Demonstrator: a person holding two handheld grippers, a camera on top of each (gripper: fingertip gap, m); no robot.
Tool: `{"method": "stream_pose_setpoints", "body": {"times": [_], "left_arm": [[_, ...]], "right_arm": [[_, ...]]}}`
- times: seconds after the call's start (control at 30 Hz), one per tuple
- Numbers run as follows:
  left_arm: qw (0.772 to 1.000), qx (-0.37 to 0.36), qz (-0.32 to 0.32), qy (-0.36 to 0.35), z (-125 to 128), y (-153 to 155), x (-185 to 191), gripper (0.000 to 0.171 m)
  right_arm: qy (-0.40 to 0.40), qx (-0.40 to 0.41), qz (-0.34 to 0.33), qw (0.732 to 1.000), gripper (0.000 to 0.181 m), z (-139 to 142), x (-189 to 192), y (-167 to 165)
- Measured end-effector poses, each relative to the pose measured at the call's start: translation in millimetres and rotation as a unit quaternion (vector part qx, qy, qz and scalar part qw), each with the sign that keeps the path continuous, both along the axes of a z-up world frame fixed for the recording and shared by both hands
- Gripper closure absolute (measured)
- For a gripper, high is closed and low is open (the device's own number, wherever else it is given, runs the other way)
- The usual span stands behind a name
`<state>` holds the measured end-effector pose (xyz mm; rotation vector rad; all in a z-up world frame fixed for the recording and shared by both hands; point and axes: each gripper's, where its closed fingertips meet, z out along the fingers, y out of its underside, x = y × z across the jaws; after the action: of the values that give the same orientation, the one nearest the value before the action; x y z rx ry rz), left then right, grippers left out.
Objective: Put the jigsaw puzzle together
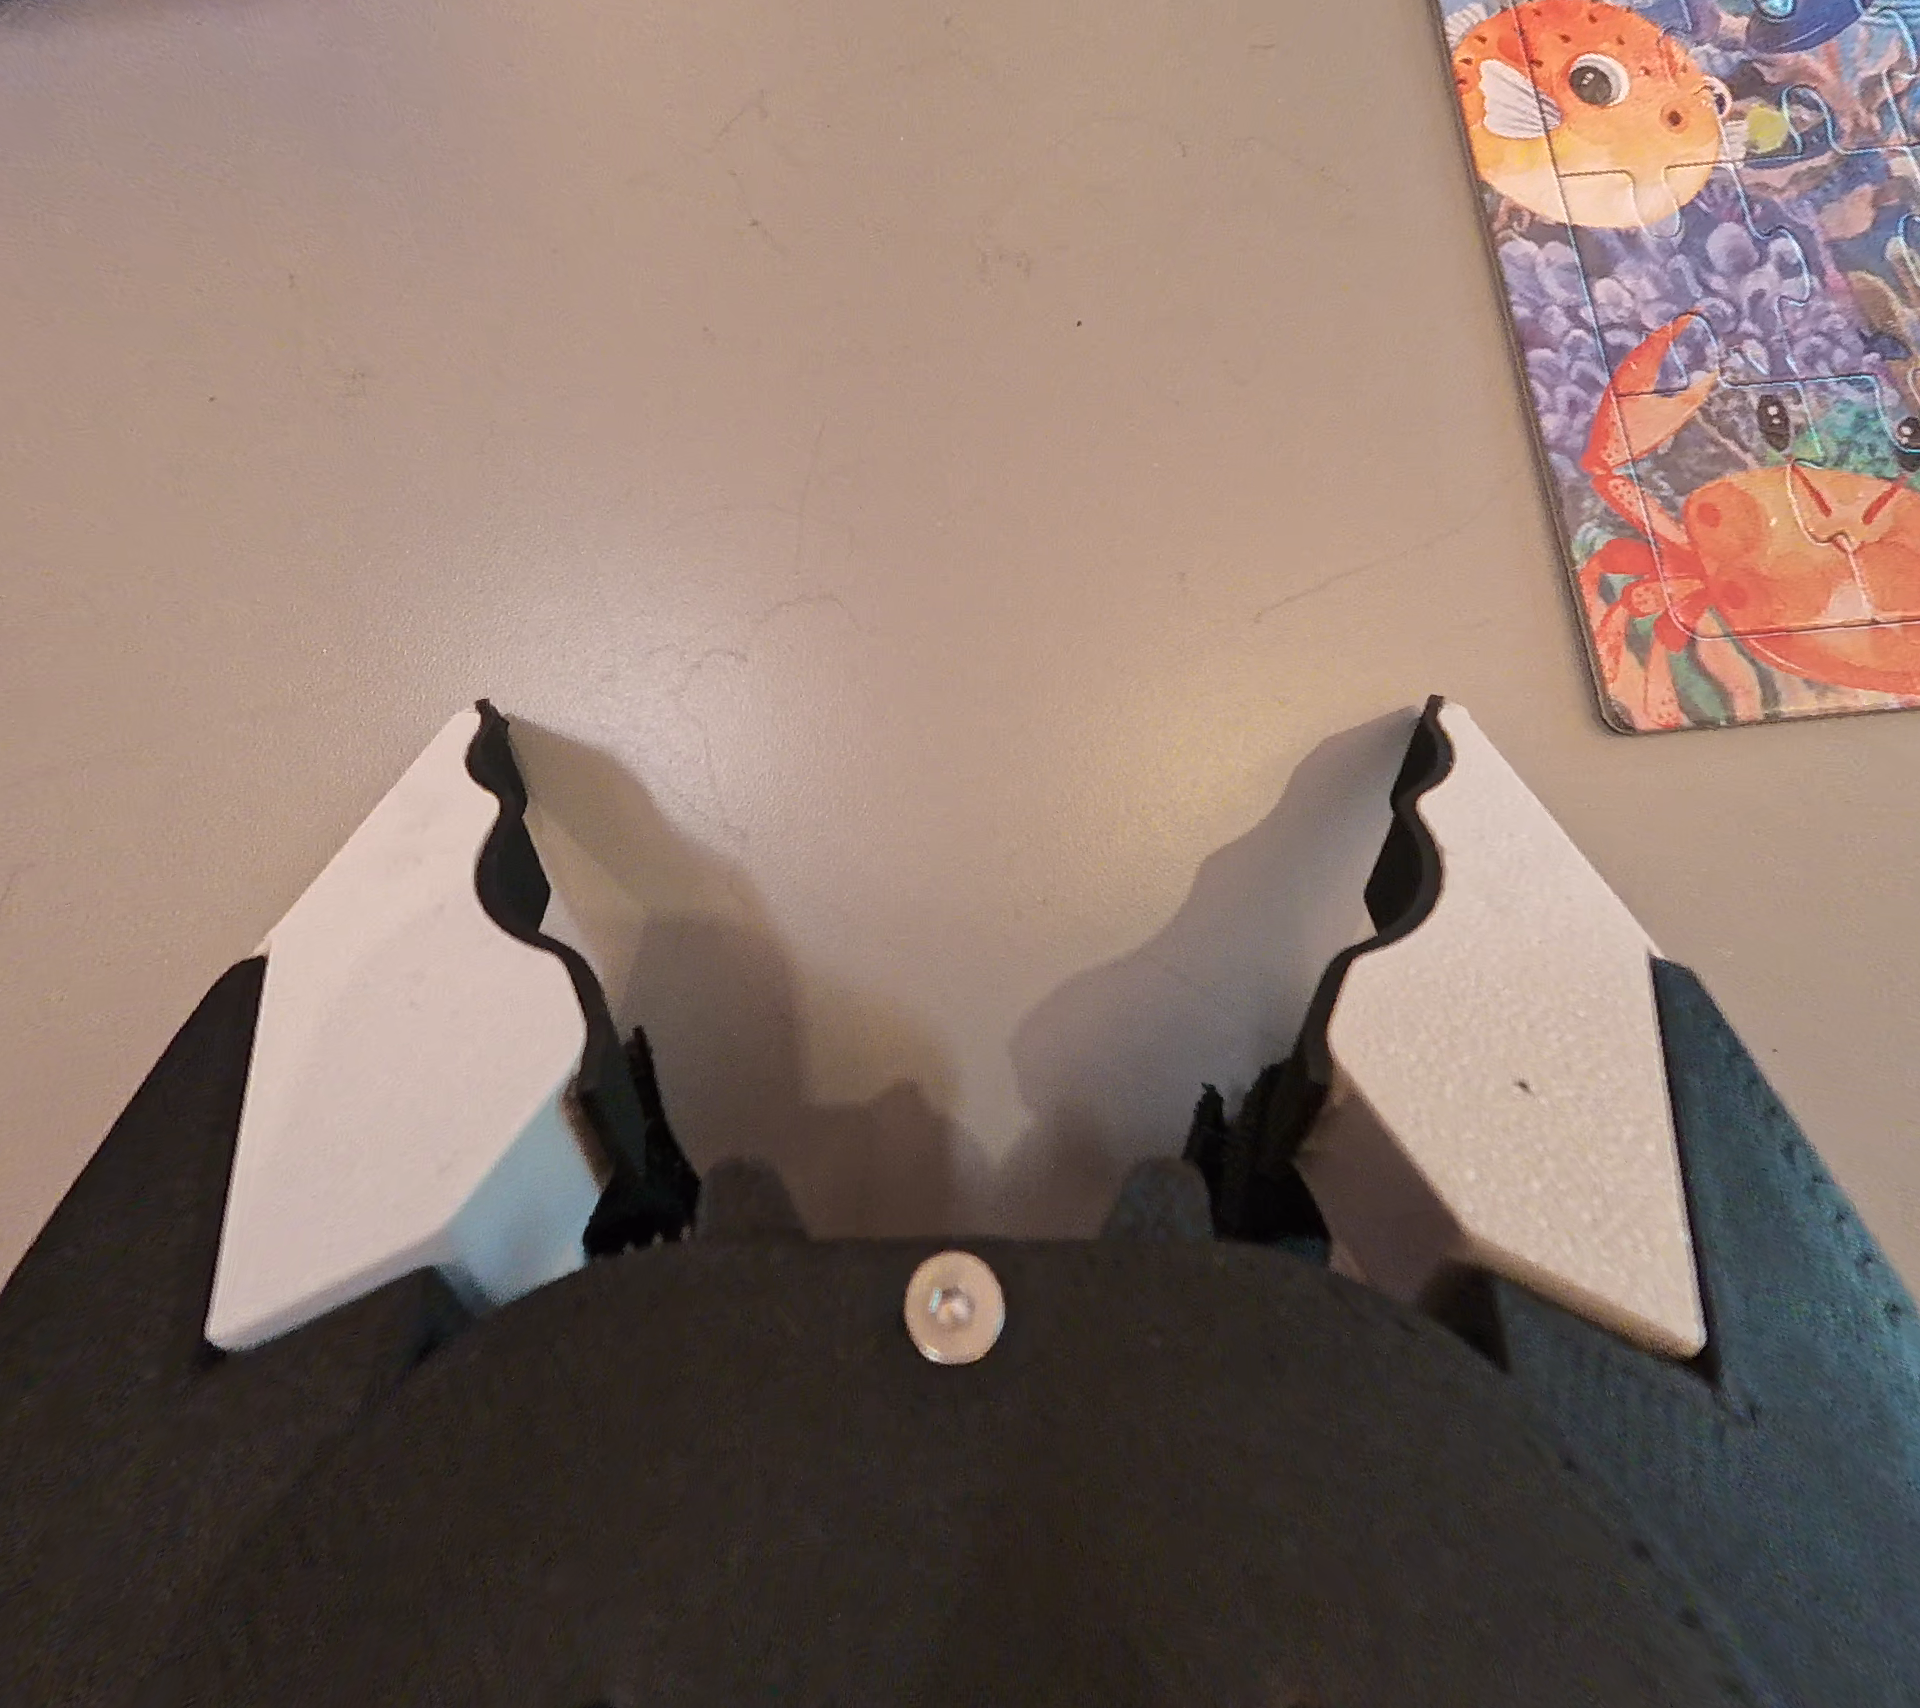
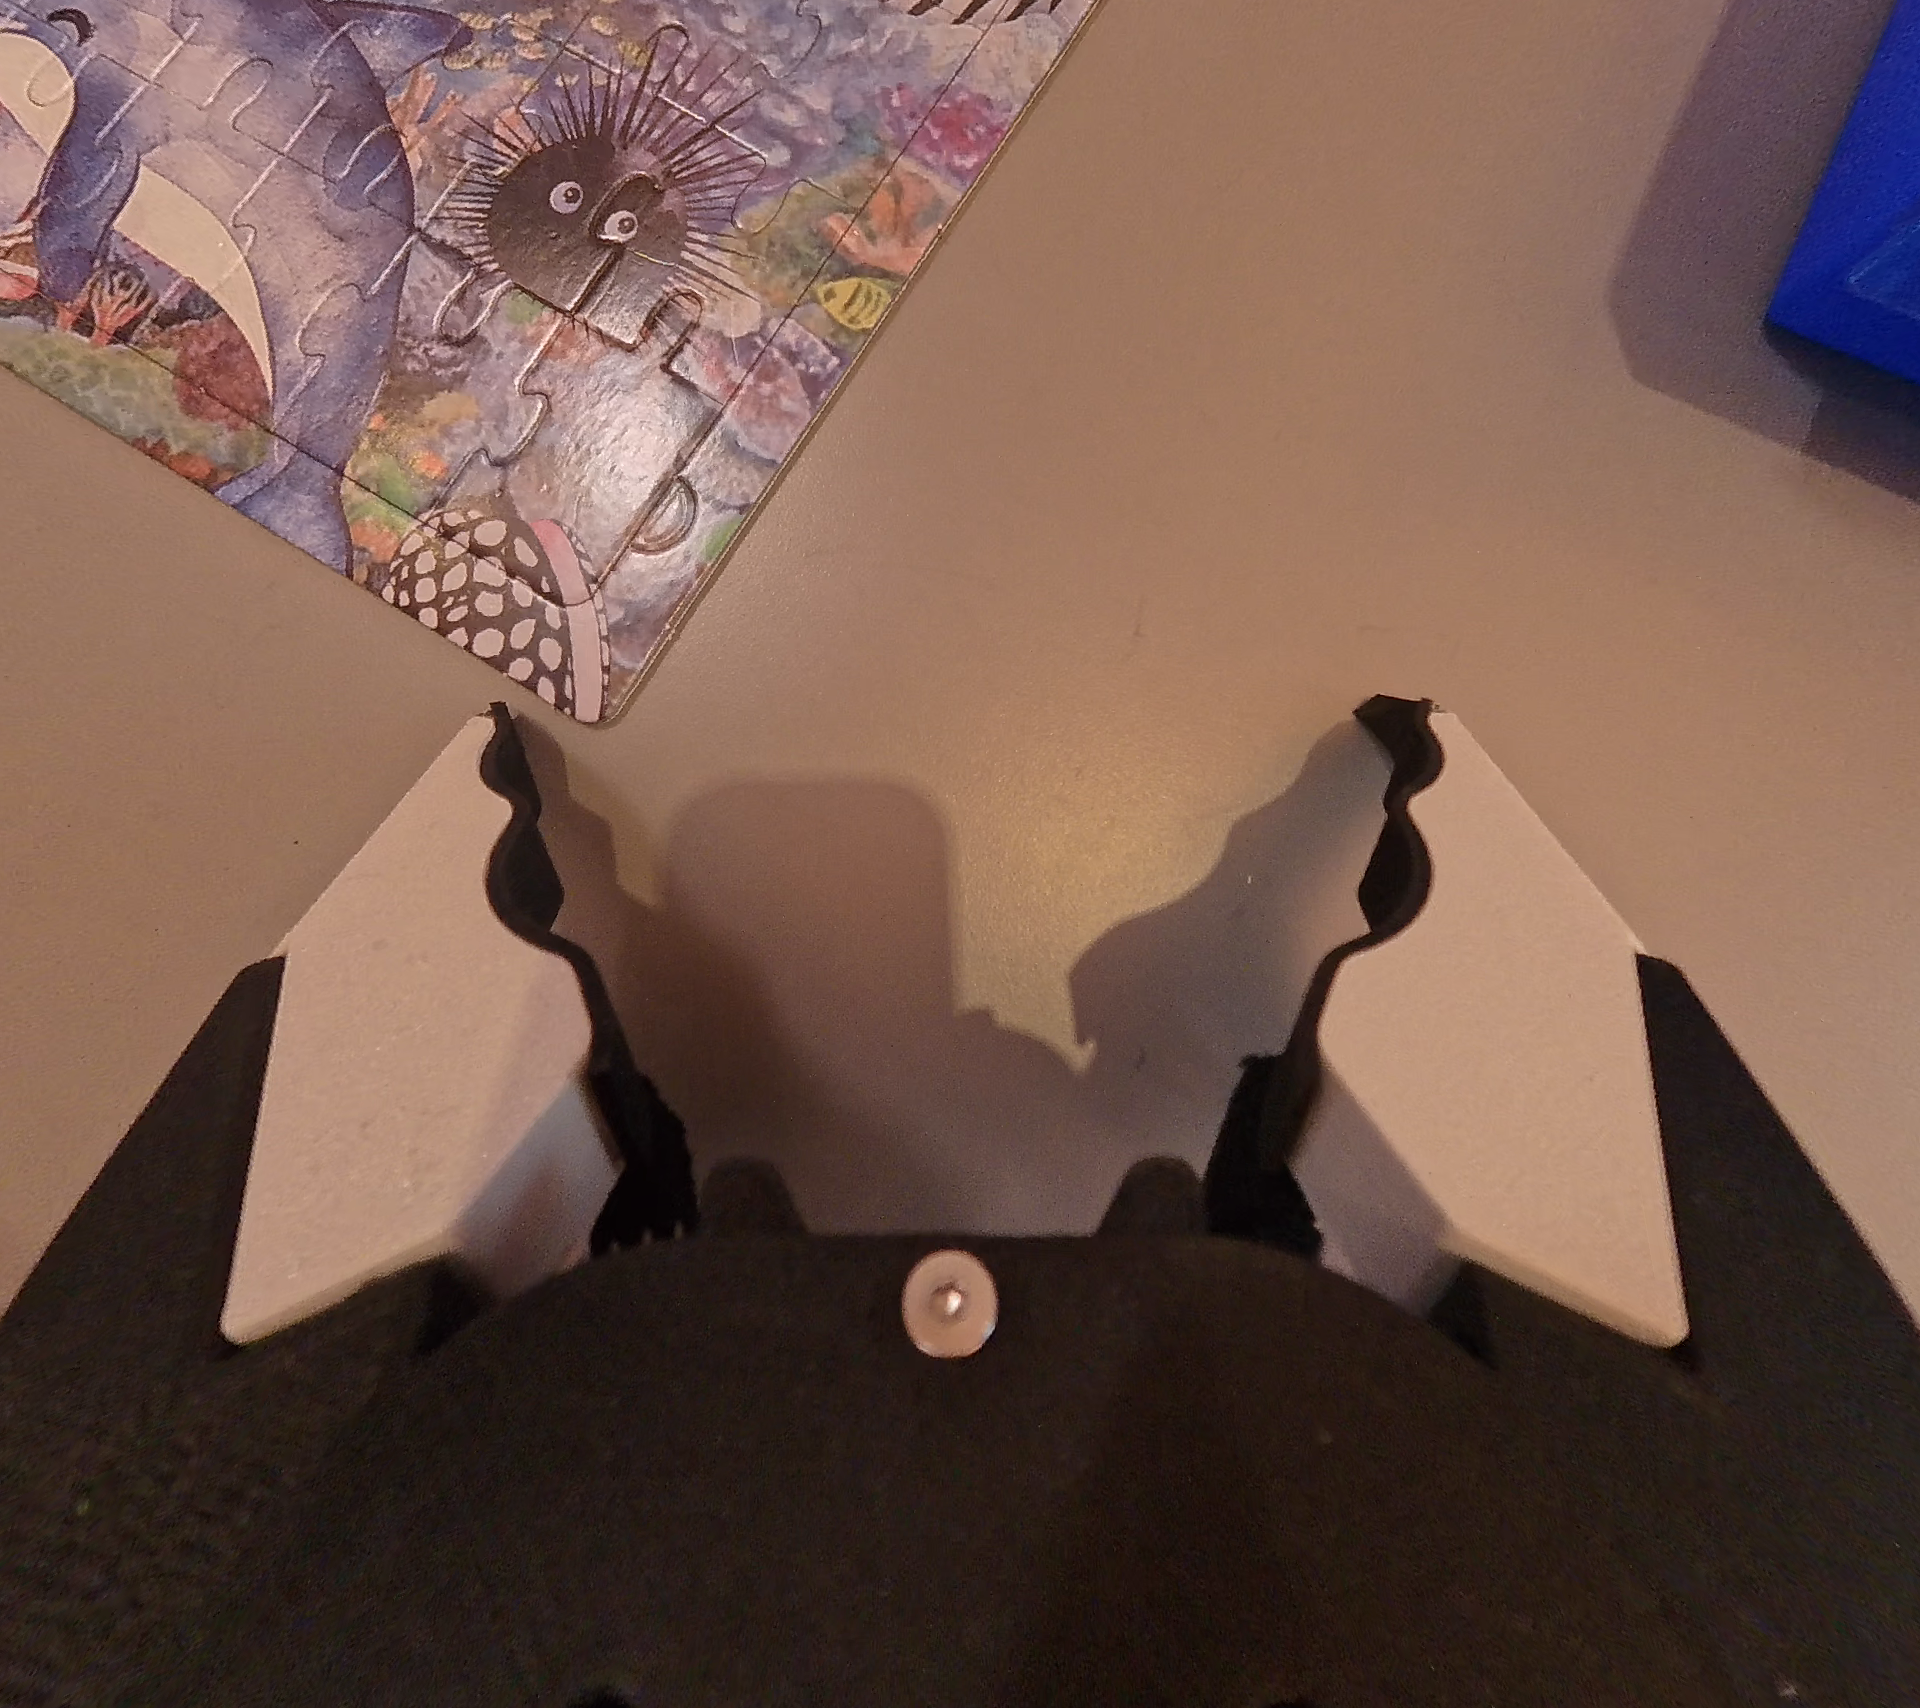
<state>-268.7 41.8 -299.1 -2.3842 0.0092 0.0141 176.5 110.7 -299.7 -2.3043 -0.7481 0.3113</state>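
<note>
Beige and scuffed, the table point(image 1: 831, 256) lay bare under both grippers. We held the left gripper point(image 1: 961, 708) with its jaws wide apart and empty, the puzzle point(image 1: 1714, 256) flat on the table off to its right. Our right gripper point(image 2: 951, 708) was also spread and empty, the puzzle's corner just beside its left finger point(image 2: 416, 983). A blue object point(image 2: 1860, 224) sat at the right edge.

Right gripper point(image 2: 961, 708) spread wide, empty, over table point(image 2: 1299, 308); jigsaw puzzle point(image 2: 540, 183) upper left.
</note>
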Motion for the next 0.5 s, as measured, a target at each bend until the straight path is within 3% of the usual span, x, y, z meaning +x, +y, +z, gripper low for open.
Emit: {"method": "stream_pose_setpoints", "body": {"times": [0.5], "left_arm": [[1.000, -0.001, -0.001, 0.000, -0.5, 2.2, 0.7, 0.013]], "right_arm": [[0.000, 0.000, 0.001, 1.000, 0.025, 0.1, 0.4, 2.1]]}}
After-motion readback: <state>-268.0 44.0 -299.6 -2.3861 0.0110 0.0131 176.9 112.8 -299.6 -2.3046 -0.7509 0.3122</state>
